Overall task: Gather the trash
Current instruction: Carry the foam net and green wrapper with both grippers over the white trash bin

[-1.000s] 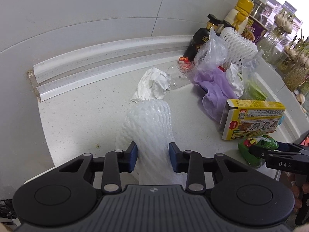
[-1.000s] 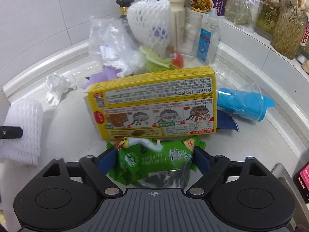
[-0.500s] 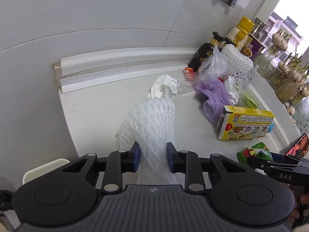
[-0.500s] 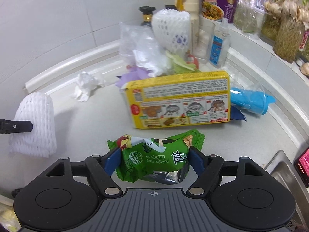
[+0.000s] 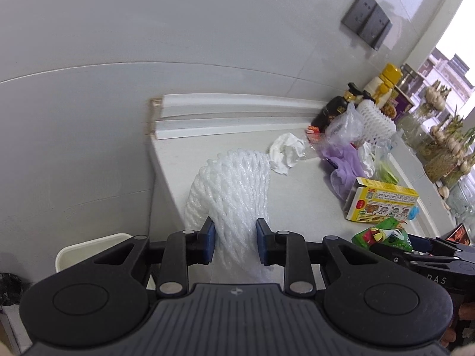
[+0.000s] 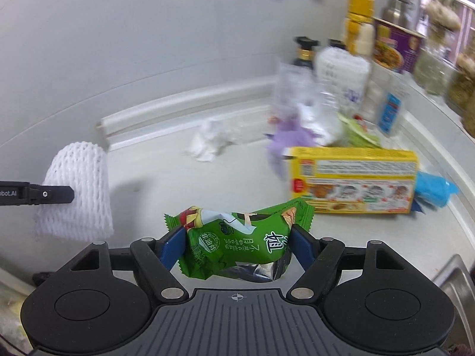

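Left wrist view: the left gripper (image 5: 233, 244) is clamped on a white foam fruit net (image 5: 234, 190), a soft mesh sleeve squeezed narrow between the blue pads and flaring wide beyond them, held above the left end of the counter (image 5: 297, 204).
Right wrist view: the right gripper (image 6: 236, 244) pinches a green snack wrapper (image 6: 237, 241), crumpled, printed with white characters, silver lining showing underneath; it hangs over the counter in front of the pile.
Trash left on counter: a crumpled white tissue (image 5: 286, 152); a yellow carton (image 6: 353, 184) lying on its side; purple gloves (image 5: 341, 163); a clear plastic bag (image 5: 346, 126); a second foam net (image 5: 375, 121) standing over a bottle; a blue wrapper (image 6: 435, 188) just beside the carton's right end.
Containers: a white bin (image 5: 92, 247) shows its rim below the counter's left end, contents hidden; a steel sink (image 6: 454, 279) edge at far right, inside out of sight.
Change from a second ago: both grippers have come up and back from the pile; the carton, then touching the green wrapper, now lies well apart from it; the bin rim has come into sight.
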The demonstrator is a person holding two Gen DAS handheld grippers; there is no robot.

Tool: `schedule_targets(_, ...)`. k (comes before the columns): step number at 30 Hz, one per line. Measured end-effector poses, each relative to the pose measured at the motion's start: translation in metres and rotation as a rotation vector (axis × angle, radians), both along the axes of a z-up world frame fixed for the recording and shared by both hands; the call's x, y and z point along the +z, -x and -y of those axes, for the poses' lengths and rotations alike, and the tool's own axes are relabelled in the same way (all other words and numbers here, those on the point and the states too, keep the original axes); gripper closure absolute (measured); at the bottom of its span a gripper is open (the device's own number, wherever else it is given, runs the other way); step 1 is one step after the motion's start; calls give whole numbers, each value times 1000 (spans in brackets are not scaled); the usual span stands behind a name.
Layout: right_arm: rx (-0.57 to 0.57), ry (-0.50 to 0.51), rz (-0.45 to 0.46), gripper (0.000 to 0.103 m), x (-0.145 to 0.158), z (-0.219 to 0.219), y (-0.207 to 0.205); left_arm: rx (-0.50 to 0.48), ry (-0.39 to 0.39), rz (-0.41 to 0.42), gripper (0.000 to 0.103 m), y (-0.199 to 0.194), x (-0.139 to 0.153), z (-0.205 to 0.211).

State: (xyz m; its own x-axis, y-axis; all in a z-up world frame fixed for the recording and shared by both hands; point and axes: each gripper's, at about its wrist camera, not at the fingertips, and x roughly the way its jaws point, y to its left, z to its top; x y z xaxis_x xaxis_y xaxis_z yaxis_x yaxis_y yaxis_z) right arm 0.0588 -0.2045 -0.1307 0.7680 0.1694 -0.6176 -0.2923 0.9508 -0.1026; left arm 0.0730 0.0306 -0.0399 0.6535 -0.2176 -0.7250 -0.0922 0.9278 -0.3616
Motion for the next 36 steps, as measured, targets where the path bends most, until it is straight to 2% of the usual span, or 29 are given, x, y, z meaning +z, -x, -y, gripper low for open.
schedule_targets(11,180,32,-7,27,-10,-78,17,129,10,-25,78,37,-10,-50)
schedule_targets(21,341,59,-37,27,-28,-140,24,258,36,-76,78,62,-34,-90)
schedule_targets(29,479,95,-72,27,-49,-189,25,336,89,-113,78,80,-67,-116)
schedule_targets(36,569,136,-134,27,-86,-228,10,398,150,-151,78,90,-107,-141)
